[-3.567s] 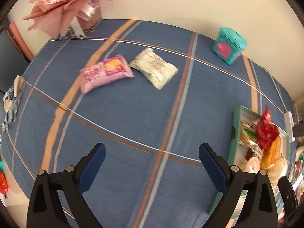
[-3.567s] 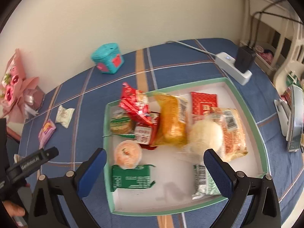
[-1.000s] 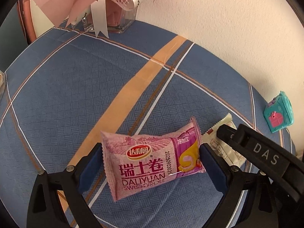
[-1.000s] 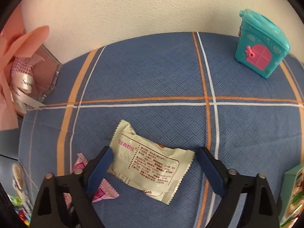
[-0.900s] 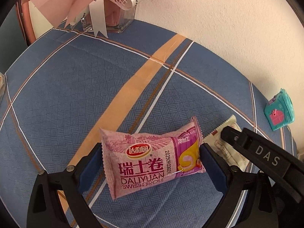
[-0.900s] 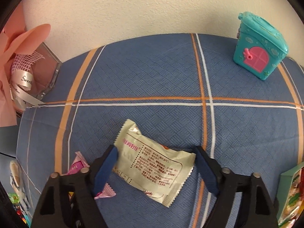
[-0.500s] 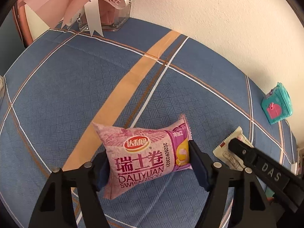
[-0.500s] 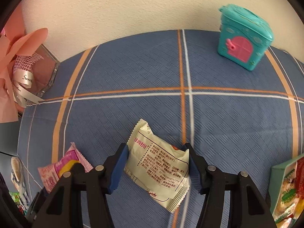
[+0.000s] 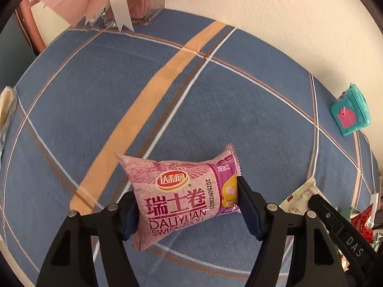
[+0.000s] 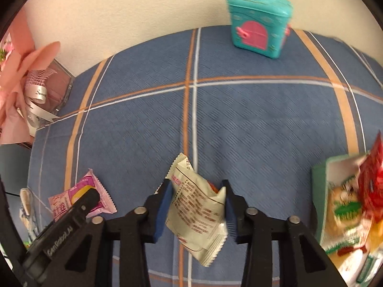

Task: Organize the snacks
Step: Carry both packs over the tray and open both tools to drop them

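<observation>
My left gripper [image 9: 186, 203] is closing its jaws, and the pads press both ends of a pink Swiss-roll pack [image 9: 177, 191] just above the blue plaid cloth. In the right wrist view my right gripper [image 10: 196, 196] is closing too, its pads pinching a white snack pack [image 10: 198, 215] that hangs tilted off the cloth. The pink pack [image 10: 100, 198] shows at lower left there, partly behind one of the left gripper's fingers [image 10: 81, 205]. The white pack [image 9: 299, 198] peeks out at the right of the left wrist view.
A green-rimmed tray [image 10: 319, 191] holding several snacks sits at the right edge. A teal toy house [image 10: 259, 24] stands by the far wall. A pink bouquet [image 10: 24, 71] in a glass vase [image 9: 143, 7] fills the far left corner.
Both grippers have closed on their packs. The right one has carried the white pack off the cloth and rightward, bringing the tray into view. The pink pack has tilted up slightly.
</observation>
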Demonstrator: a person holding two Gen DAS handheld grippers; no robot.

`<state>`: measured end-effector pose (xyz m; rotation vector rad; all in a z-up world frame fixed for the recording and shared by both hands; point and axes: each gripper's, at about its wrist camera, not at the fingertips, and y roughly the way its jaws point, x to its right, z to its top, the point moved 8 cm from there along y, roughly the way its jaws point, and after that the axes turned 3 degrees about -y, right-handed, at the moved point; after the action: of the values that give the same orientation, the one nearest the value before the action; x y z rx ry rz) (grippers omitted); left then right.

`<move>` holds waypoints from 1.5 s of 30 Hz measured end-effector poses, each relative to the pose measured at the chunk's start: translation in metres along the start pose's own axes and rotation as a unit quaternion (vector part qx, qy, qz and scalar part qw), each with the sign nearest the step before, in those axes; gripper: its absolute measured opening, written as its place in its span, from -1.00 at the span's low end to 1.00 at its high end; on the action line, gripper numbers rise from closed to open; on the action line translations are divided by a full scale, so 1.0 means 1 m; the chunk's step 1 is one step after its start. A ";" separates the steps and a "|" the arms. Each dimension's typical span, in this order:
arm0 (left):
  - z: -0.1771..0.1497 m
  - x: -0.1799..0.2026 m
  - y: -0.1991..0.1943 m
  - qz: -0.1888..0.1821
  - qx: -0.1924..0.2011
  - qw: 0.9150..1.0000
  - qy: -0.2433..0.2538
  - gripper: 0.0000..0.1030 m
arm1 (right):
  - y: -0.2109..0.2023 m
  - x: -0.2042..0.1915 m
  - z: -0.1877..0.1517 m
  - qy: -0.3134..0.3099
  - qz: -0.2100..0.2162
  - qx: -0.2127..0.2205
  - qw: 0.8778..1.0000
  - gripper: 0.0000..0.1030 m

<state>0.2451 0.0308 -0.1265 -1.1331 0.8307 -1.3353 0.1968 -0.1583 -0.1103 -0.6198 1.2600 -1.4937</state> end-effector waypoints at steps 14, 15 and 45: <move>-0.058 0.017 -0.030 -0.047 -0.040 0.998 -0.034 0.40 | -0.061 0.033 -0.055 0.032 0.047 0.039 0.998 -0.57; -0.063 0.019 -0.032 -0.048 -0.041 0.998 -0.030 0.40 | -0.067 0.035 -0.061 0.035 0.051 0.045 0.997 -0.58; -0.153 0.061 -0.126 -0.082 0.025 0.995 0.048 0.39 | -0.171 0.069 -0.141 0.049 0.062 0.118 0.990 -0.63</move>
<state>0.0683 -0.0375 -0.0421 -1.1251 0.7819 -1.5490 -0.0128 -0.1827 -0.0124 -0.3110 1.1523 -1.5551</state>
